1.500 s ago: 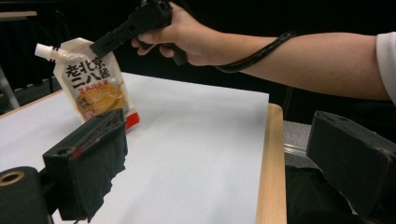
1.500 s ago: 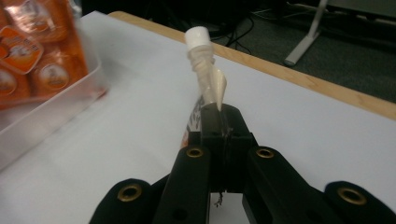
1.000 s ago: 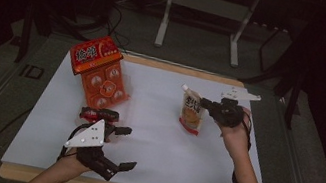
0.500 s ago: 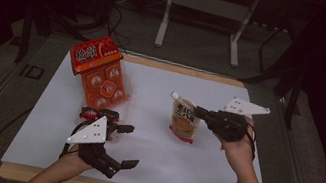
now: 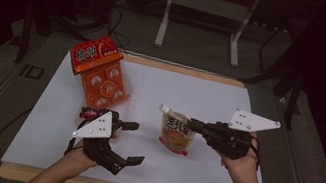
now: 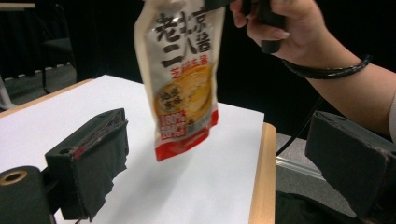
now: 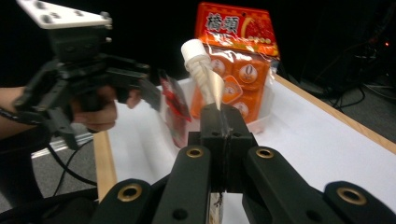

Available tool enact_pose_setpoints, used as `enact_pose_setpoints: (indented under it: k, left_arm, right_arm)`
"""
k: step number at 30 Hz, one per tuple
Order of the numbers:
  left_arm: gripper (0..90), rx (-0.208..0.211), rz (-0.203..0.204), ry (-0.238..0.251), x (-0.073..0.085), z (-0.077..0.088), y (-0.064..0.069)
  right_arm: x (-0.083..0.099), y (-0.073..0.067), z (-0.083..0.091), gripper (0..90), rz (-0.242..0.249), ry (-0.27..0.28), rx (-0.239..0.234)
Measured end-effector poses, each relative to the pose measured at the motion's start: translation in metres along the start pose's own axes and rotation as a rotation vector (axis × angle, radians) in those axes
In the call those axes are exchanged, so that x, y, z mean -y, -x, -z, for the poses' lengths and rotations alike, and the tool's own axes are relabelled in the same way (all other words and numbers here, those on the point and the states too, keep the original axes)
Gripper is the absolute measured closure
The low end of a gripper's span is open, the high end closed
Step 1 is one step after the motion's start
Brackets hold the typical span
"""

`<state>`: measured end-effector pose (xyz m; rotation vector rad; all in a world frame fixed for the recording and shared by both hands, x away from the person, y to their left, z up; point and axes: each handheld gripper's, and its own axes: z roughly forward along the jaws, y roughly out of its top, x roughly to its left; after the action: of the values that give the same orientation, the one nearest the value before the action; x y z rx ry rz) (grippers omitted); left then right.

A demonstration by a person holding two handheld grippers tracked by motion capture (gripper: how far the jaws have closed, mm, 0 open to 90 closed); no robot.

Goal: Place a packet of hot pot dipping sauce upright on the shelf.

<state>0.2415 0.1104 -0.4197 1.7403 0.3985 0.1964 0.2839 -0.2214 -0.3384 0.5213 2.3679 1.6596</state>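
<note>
Pouch between right gripper's fingers

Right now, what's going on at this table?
A person works with a tool in each hand over a white-covered table. The right tool is shut on the top edge of a spouted sauce pouch and holds it hanging clear of the table, as the left gripper view shows. The left tool sits open near the front edge with a small red packet by its far jaw. An orange snack pack lies at the far left.
</note>
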Motion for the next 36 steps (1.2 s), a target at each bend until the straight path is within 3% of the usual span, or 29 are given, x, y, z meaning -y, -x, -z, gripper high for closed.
enact_pose_setpoints:
  k: [9, 12, 17, 19, 25, 30, 36]
  left_arm:
    - [6.7, 0.024, -0.010, 0.020, -0.012, -0.004, 0.001]
    - [6.7, 0.032, -0.035, 0.025, -0.016, -0.005, 0.003]
    - [14.4, 0.022, -0.047, 0.052, -0.025, -0.002, 0.002]
    - [15.1, -0.002, -0.050, 0.049, -0.029, -0.001, 0.000]
    - [33.9, -0.001, -0.065, 0.035, -0.035, -0.003, -0.005]
    - [52.5, 0.044, -0.070, 0.041, -0.038, -0.007, -0.007]
    - [67.5, 0.074, -0.091, -0.002, -0.042, -0.012, -0.006]
  right_arm:
    - [-0.010, -0.019, 0.006, 90.0, 0.032, 0.024, -0.057]
    - [-0.011, -0.023, 0.005, 90.0, 0.032, 0.030, -0.075]
    - [-0.011, -0.028, 0.002, 90.0, 0.033, 0.030, -0.101]
    - [-0.011, -0.029, 0.001, 90.0, 0.035, 0.027, -0.108]
    - [-0.012, -0.034, -0.003, 90.0, 0.035, 0.030, -0.137]
    - [-0.012, -0.036, -0.007, 90.0, 0.043, 0.020, -0.144]
    - [-0.010, -0.036, -0.010, 90.0, 0.041, 0.009, -0.148]
